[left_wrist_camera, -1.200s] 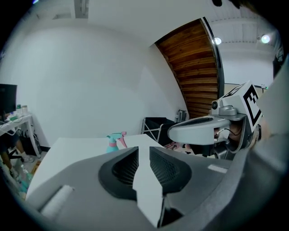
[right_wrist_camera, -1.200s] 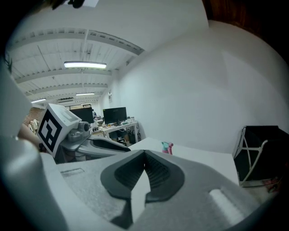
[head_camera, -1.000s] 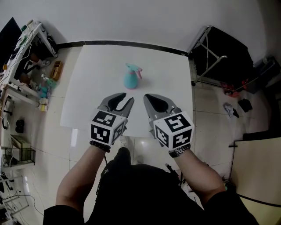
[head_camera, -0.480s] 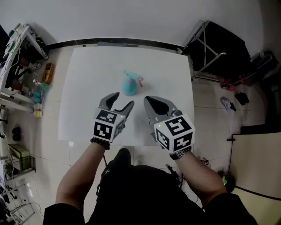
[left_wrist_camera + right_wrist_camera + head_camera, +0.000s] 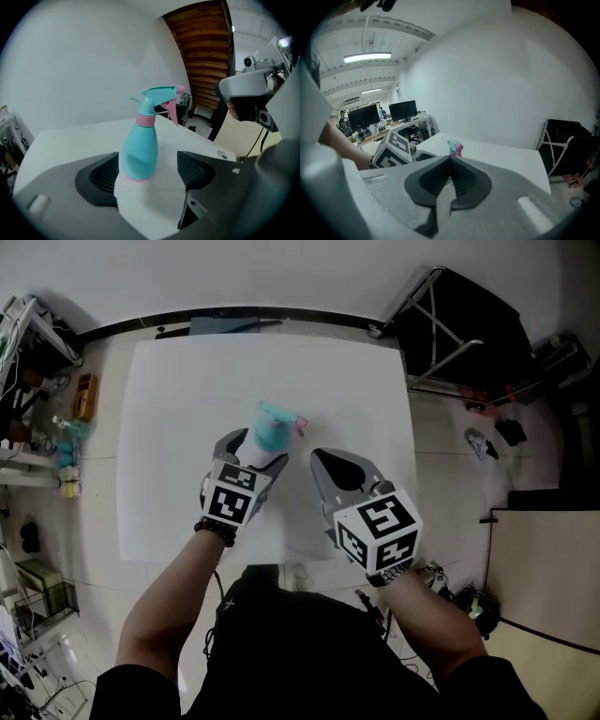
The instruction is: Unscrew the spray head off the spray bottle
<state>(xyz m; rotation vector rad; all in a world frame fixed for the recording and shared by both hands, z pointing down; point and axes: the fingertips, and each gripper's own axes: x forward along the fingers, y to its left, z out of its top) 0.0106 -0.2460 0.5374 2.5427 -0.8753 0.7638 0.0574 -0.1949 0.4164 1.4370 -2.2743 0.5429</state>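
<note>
A teal spray bottle [image 5: 271, 430] with a pink collar [image 5: 145, 120] and a teal spray head [image 5: 157, 95] stands upright on the white table [image 5: 169, 427]. My left gripper [image 5: 255, 456] has its jaws on either side of the bottle's lower body [image 5: 139, 150]. The jaws are opening, and a gap shows between the bottle and the right pad [image 5: 194, 168]. My right gripper [image 5: 342, 474] hovers to the right of the bottle, shut with nothing in it. In the right gripper view the shut gripper [image 5: 451, 173] partly hides the bottle [image 5: 453, 147].
A black folding rack [image 5: 459, 324] stands off the table's right side. Cluttered shelves [image 5: 47, 409] line the left. Desks with monitors [image 5: 403, 112] show far off in the right gripper view. The table's near edge [image 5: 187, 554] lies just under my wrists.
My left gripper has moved forward to the bottle and spread its jaws around it. The right gripper has stayed shut and nearly in place.
</note>
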